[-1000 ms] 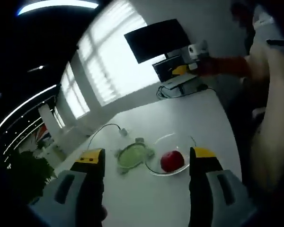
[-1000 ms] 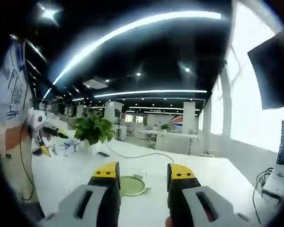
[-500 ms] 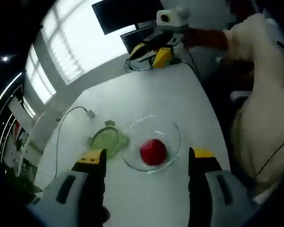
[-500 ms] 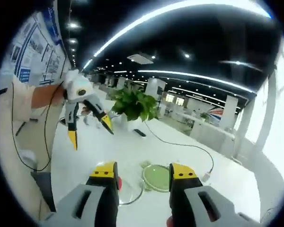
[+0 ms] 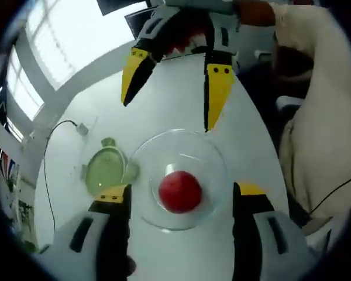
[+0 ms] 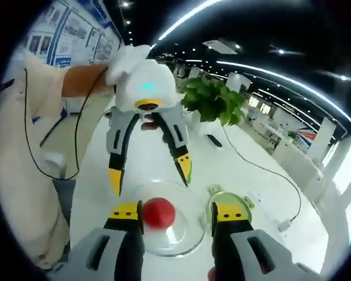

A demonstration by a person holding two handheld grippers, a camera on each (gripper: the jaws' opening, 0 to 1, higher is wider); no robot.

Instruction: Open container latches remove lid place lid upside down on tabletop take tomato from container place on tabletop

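Note:
A red tomato (image 5: 179, 191) lies in a clear glass container (image 5: 213, 153) on the white table. The green lid (image 5: 104, 170) rests flat on the table just left of it. My left gripper (image 5: 179, 202) hovers open above the container, its jaws on either side of the tomato. The right gripper (image 5: 167, 115) comes down from the top, open, its yellow tips over the container's far rim. In the right gripper view the tomato (image 6: 159, 212) sits in the container (image 6: 176, 241), the lid (image 6: 241, 204) is partly behind my open right gripper (image 6: 176, 213), and the left gripper (image 6: 150, 177) hangs open beyond.
A thin cable with a plug (image 5: 77, 126) runs over the table beyond the lid. A potted plant (image 6: 213, 99) stands at the table's far end. The person's light sleeve (image 5: 319, 117) is close on the right, by the table edge.
Both views have closed in on the container and tilted down. Each gripper now shows large in the other's view, above the container. Tomato, container and lid have stayed put.

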